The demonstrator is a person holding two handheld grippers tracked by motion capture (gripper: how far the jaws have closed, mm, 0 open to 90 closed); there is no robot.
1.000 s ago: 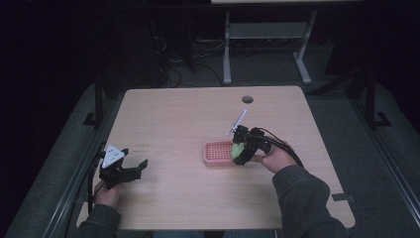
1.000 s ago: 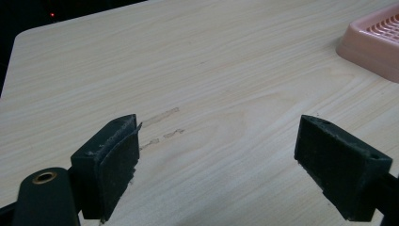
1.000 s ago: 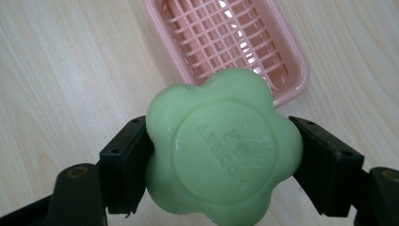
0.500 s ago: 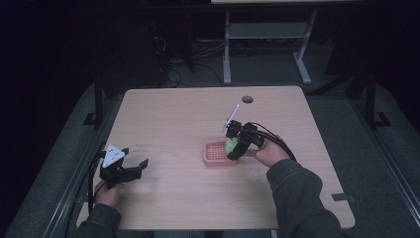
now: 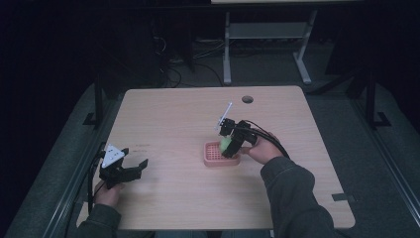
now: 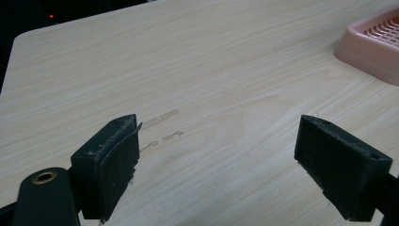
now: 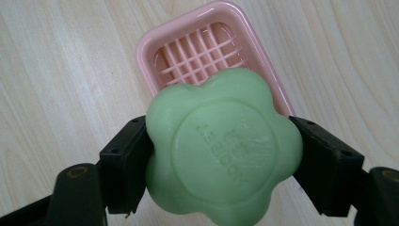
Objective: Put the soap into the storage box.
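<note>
Nearest, left gripper (image 5: 130, 167) sat low at the tabletop's (image 5: 173, 114) near left, fingers wide and empty, farther right the right gripper (image 5: 229, 144) clamped a green flower-shaped soap (image 7: 221, 148) just above the pink soap dish (image 5: 214, 154).

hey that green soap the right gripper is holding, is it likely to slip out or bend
The soap looks like a solid moulded bar, so probably stiff. Its smooth, rounded lobes give the right gripper little flat surface, so it may slip. The pink dish lies below it.
</note>
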